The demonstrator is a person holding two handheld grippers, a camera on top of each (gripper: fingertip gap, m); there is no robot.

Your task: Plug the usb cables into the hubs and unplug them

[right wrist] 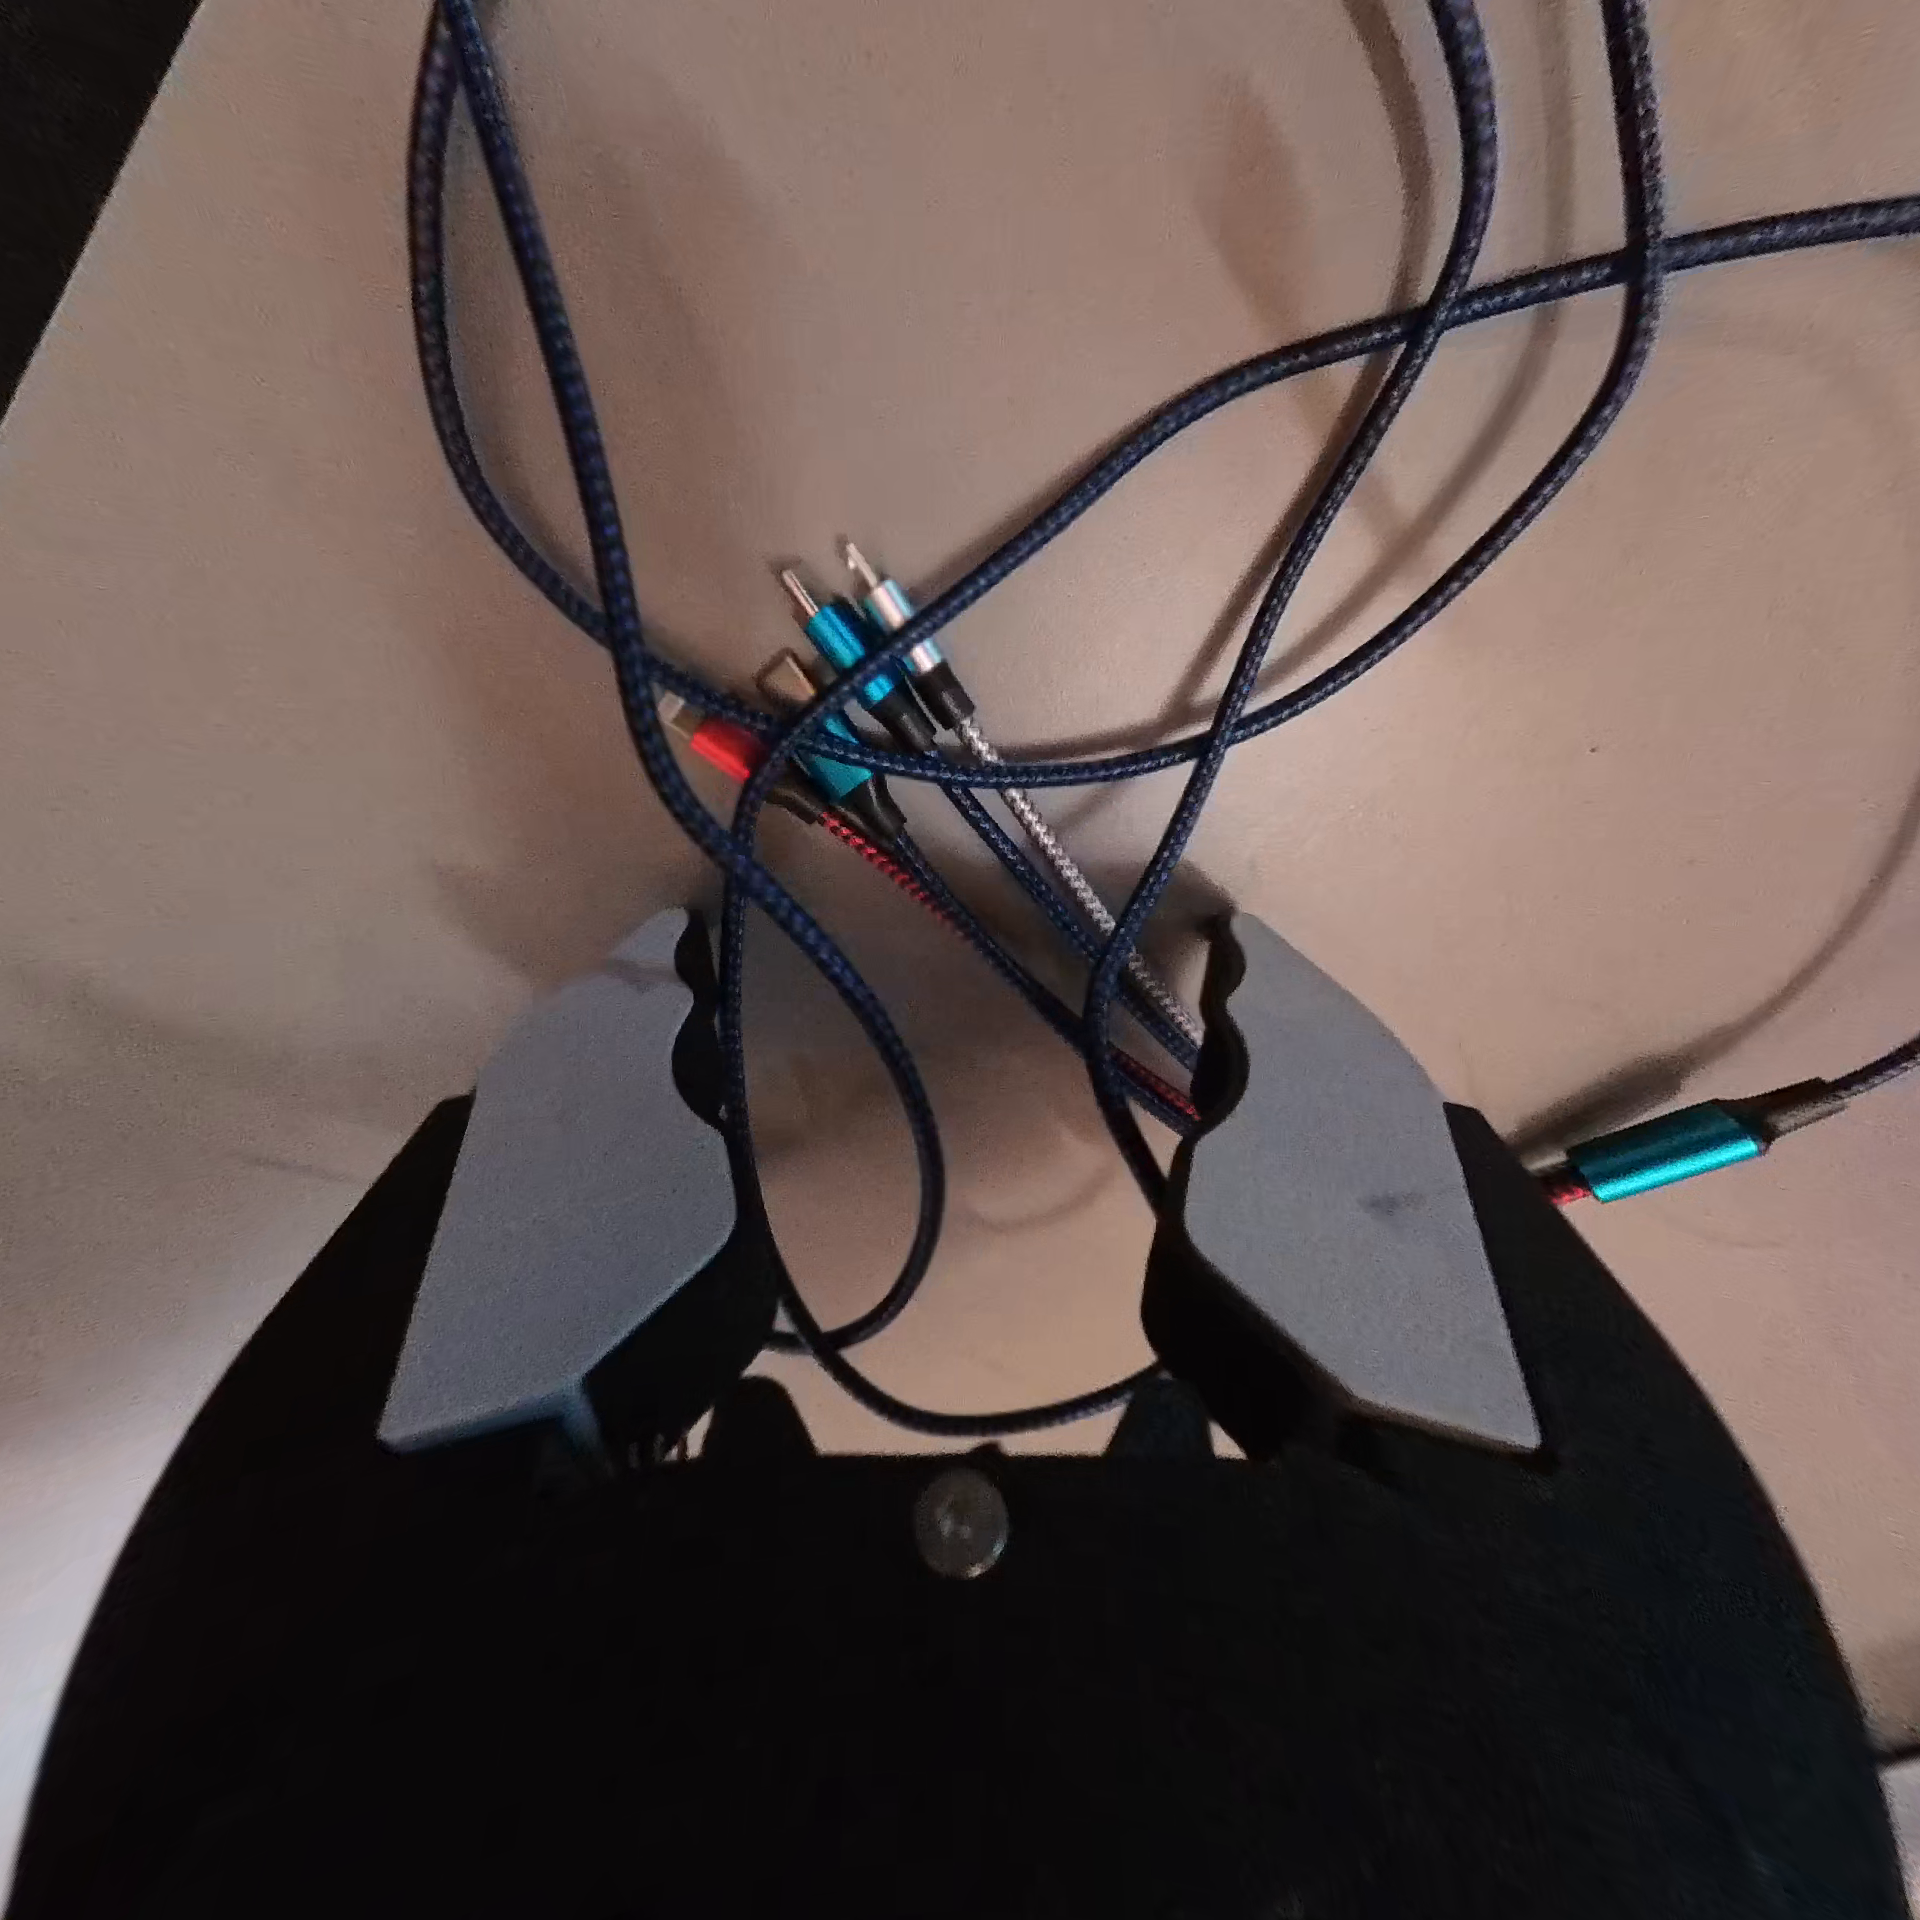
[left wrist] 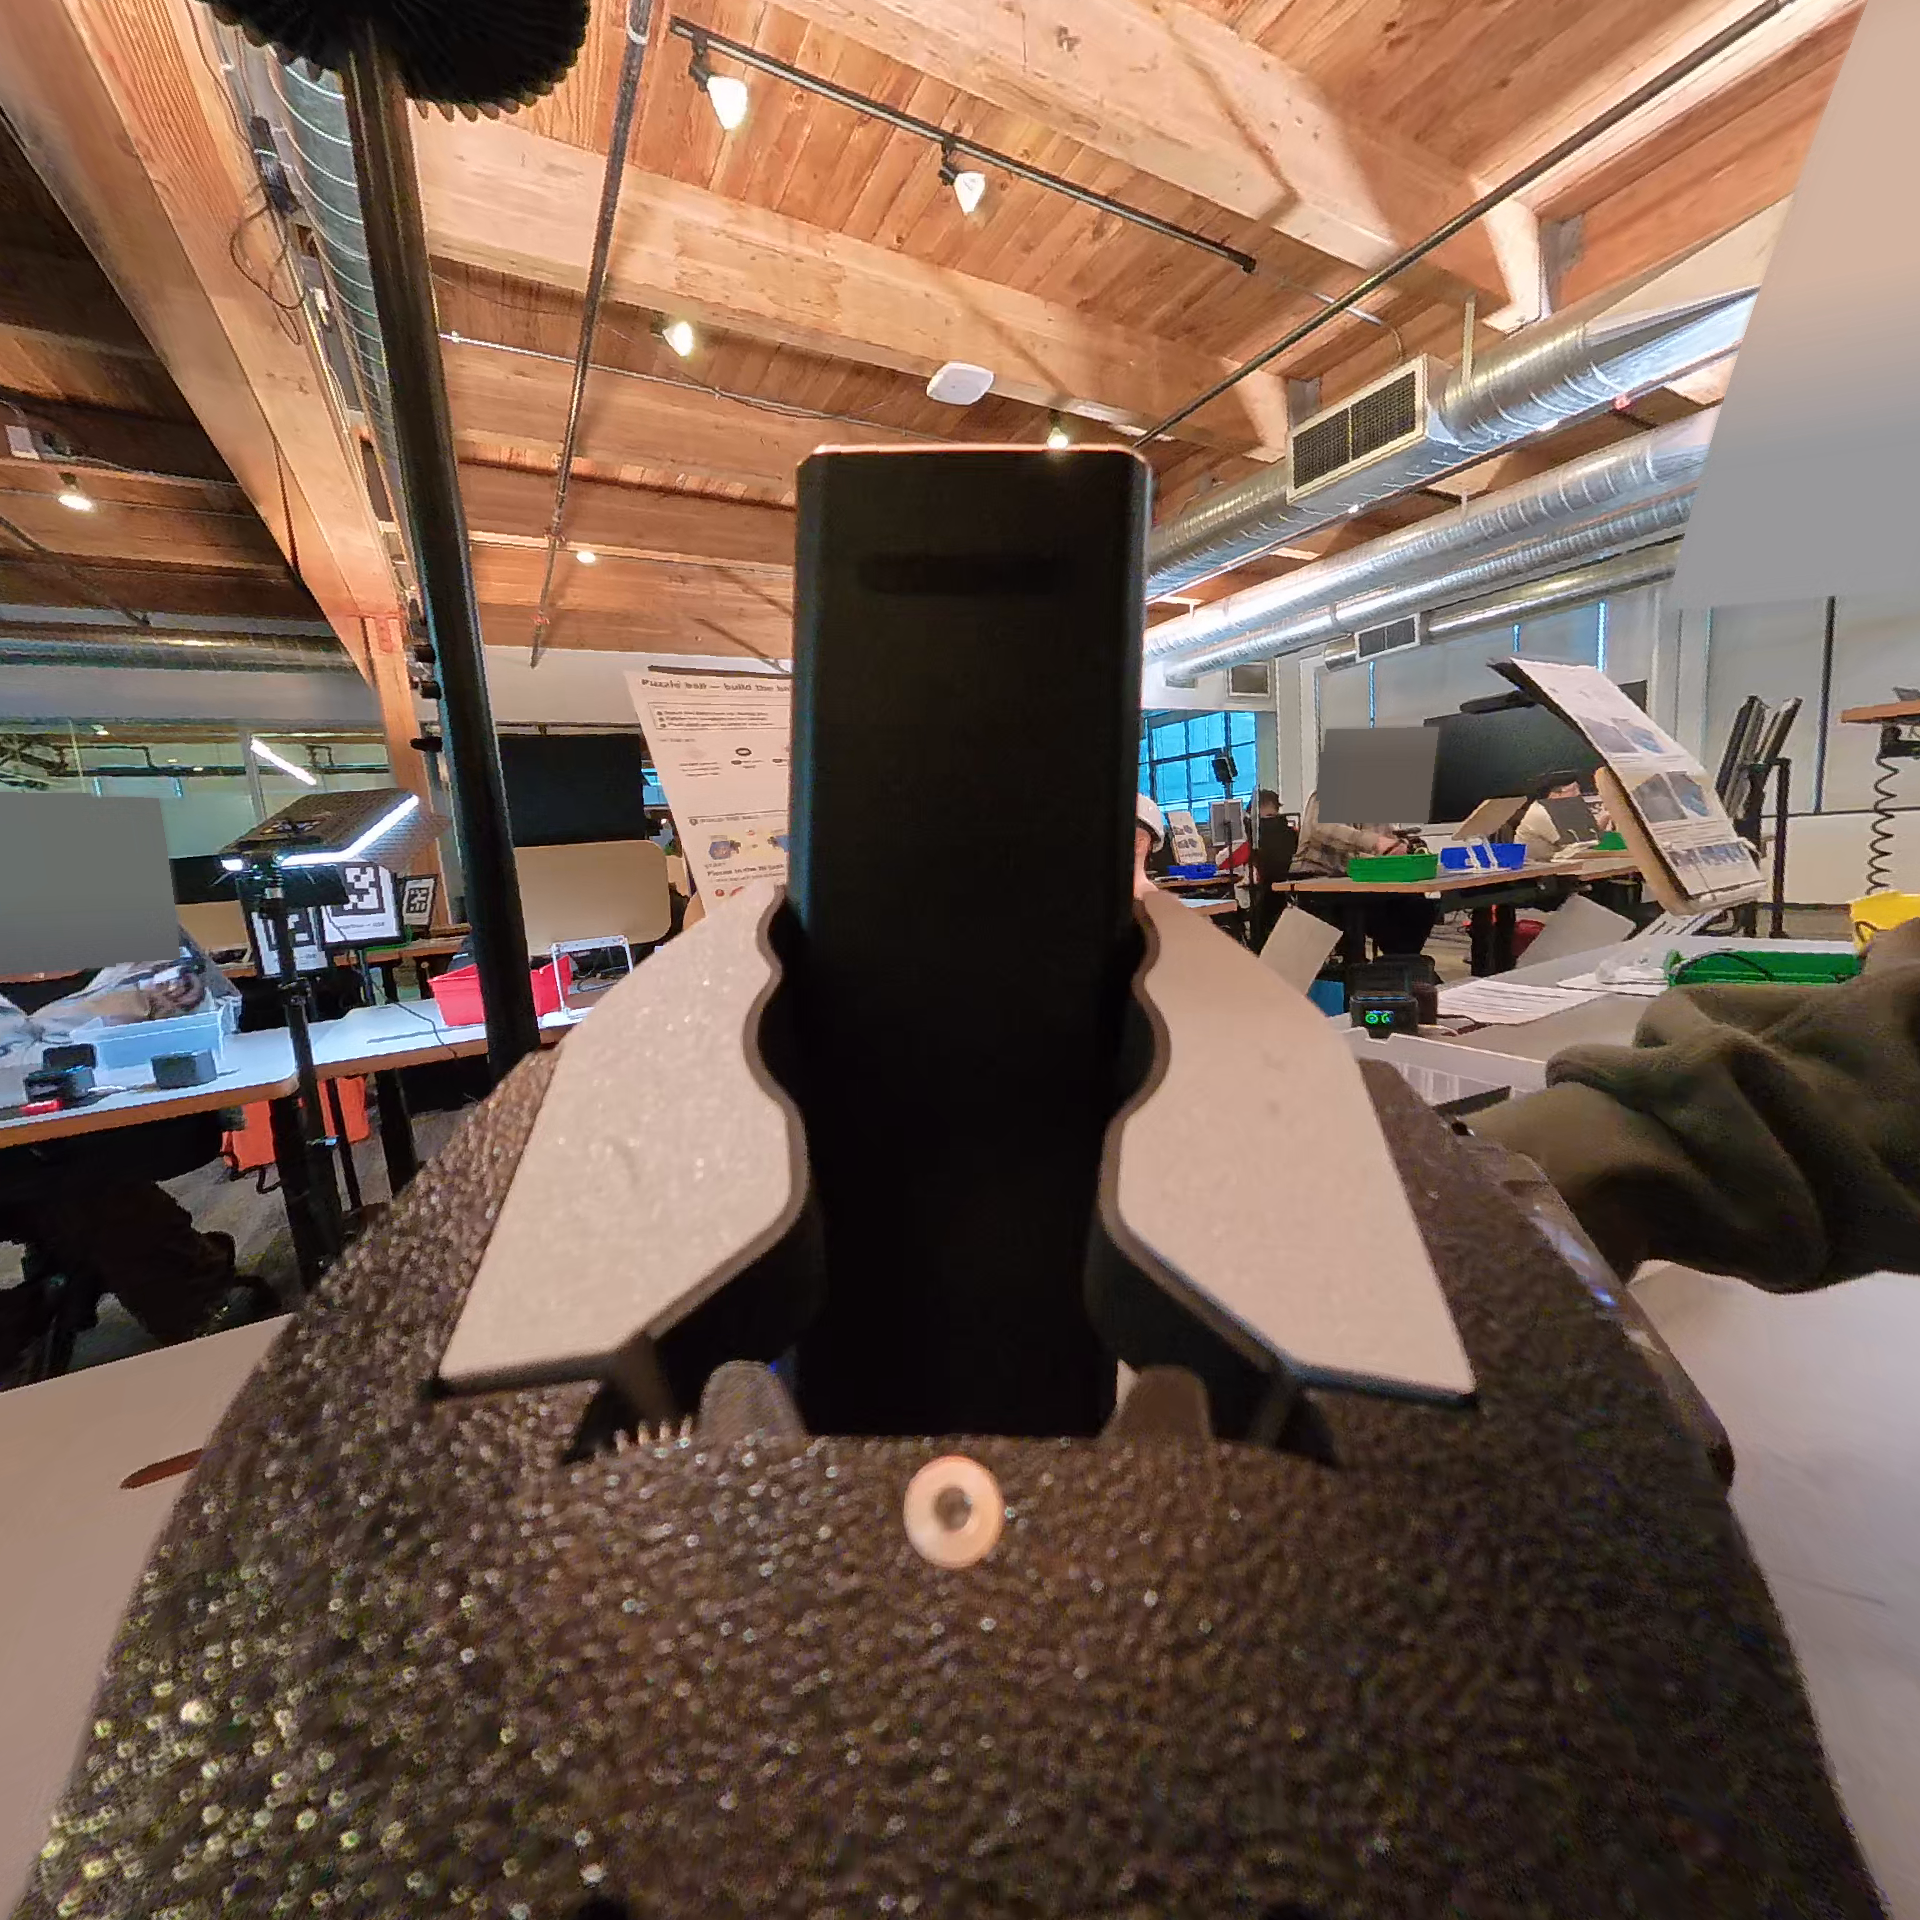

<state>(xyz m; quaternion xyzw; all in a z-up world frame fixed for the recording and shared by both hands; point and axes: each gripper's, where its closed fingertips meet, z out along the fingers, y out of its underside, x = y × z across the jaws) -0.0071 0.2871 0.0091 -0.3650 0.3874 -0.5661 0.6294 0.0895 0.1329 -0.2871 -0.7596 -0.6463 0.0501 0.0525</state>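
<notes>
In the left wrist view my left gripper point(left wrist: 961, 935) is shut on a black rectangular USB hub point(left wrist: 966, 831), held upright and raised above the white table; its top end points at the ceiling. In the right wrist view my right gripper point(right wrist: 956, 966) is open and empty, just above the beige table, over a tangle of dark blue braided cables point(right wrist: 852, 997). A cluster of plugs lies just beyond the fingertips: teal plugs point(right wrist: 842, 644), a red plug point(right wrist: 722, 748), a silver plug point(right wrist: 899, 613). Another teal connector point(right wrist: 1662, 1153) lies at the right.
A person's olive-green sleeve point(left wrist: 1745, 1122) reaches in at the right of the left wrist view. A black pole point(left wrist: 436, 582) stands behind on the left. Work tables with bins point(left wrist: 488, 987) and seated people fill the room beyond. Cable loops point(right wrist: 1455, 312) spread across the beige table. Across from one pair of fingers to the other is roughly 35 cm.
</notes>
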